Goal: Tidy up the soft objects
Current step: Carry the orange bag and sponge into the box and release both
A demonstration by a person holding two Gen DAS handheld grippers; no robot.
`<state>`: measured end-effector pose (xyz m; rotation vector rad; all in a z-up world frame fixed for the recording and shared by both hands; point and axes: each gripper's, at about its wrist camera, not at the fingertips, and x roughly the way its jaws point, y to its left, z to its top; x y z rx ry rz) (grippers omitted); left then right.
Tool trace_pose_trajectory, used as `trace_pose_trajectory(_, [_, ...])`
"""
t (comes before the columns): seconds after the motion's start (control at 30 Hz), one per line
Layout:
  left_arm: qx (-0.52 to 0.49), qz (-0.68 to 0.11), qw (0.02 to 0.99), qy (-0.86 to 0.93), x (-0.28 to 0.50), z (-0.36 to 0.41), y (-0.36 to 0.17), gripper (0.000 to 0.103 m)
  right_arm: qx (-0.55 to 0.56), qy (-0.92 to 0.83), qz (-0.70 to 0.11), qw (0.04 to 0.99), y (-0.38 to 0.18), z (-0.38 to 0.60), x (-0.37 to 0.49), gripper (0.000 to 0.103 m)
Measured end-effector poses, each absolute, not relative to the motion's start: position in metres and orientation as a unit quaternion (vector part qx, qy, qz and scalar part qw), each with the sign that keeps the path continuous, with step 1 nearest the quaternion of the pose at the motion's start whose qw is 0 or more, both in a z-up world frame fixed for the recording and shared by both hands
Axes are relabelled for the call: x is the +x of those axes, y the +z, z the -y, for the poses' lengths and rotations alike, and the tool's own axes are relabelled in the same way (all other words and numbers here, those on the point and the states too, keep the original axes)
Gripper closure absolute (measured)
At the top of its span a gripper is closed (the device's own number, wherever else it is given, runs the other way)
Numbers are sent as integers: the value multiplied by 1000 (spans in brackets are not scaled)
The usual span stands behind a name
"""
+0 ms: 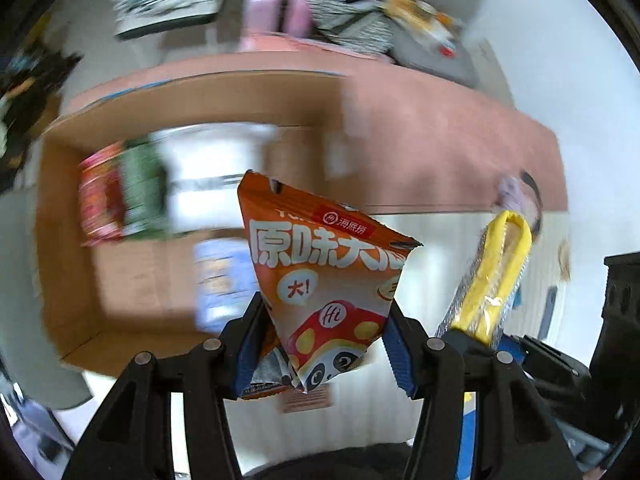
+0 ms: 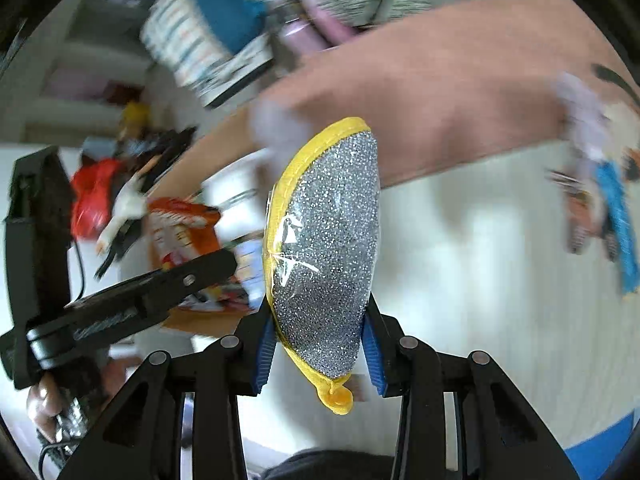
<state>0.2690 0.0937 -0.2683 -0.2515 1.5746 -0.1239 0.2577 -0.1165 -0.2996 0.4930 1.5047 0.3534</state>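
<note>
My left gripper [image 1: 326, 344] is shut on an orange snack packet [image 1: 324, 272] with white Chinese lettering and a panda picture, held up in the air in front of an open cardboard box [image 1: 120, 300]. My right gripper [image 2: 320, 344] is shut on a silver glitter scouring pad with a yellow rim [image 2: 326, 248], wrapped in clear film. The pad also shows edge-on at the right of the left wrist view [image 1: 490, 276]. The left gripper with the orange packet [image 2: 180, 232] shows at the left of the right wrist view.
The box holds a red-and-green packet [image 1: 120, 192], a white packet [image 1: 212, 176] and a blue-and-white packet [image 1: 220, 276]. A pink cloth surface [image 1: 420, 140] lies behind it. Striped and grey fabric items [image 1: 360, 16] are piled at the back. More small items [image 2: 600, 200] lie at the right.
</note>
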Motion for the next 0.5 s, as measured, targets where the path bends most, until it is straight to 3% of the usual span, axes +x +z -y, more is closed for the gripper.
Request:
trace_pose_trajectory(0.2, [-159,-731,663,14,246,-206,-294,51,180,214,-694,664,-320,-15,266,63])
trace_pose_trajectory(0.5, [-164,-765,622,42,248,-266,-345,51,178,210,-725,631,-373,-104,265,63])
